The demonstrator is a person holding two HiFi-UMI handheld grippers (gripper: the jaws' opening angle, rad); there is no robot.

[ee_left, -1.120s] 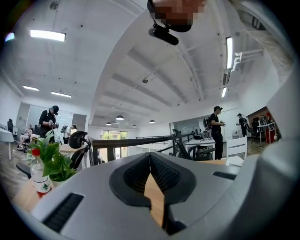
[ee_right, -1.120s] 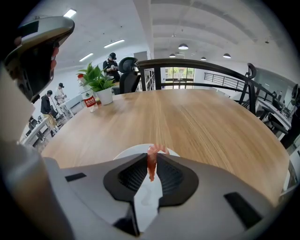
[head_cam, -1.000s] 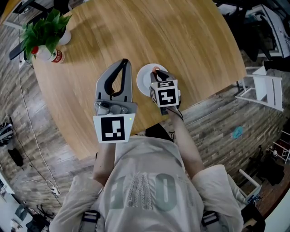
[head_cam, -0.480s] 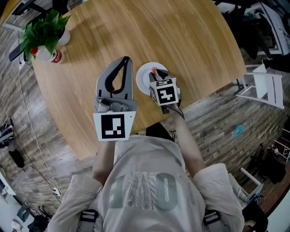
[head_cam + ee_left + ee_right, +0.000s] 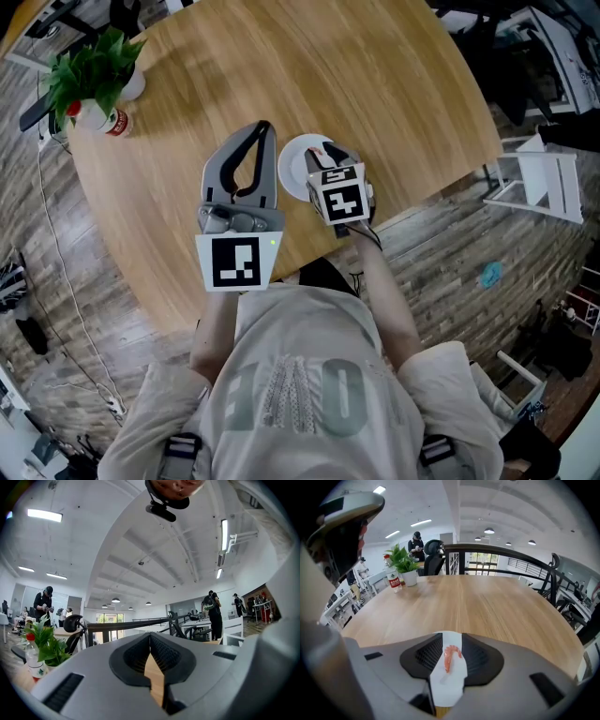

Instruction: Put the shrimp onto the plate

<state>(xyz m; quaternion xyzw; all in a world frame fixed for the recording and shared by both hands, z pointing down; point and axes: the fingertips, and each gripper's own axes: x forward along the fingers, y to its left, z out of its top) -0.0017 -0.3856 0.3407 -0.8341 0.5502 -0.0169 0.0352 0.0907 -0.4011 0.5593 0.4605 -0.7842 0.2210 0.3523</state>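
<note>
Right hand-held gripper tilts down over the white plate, its jaws apart after just having been opening. In the right gripper view the shrimp shows in the gap between them. It lies curled and orange-pink on the plate, and the ribbed pads stand clear of it on either side. The plate sits on the round wooden surface, close to its near edge and a little right of the middle.

Just to the left of the plate, the left hand-held gripper points level across the surface. Its jaws are together at the tips, and only bare wood shows through the slit behind them, so it holds nothing. The two grippers are side by side, near each other but not touching.

At the far left edge of the surface stand a potted plant and, just beside it, a small bottle with a red label.
</note>
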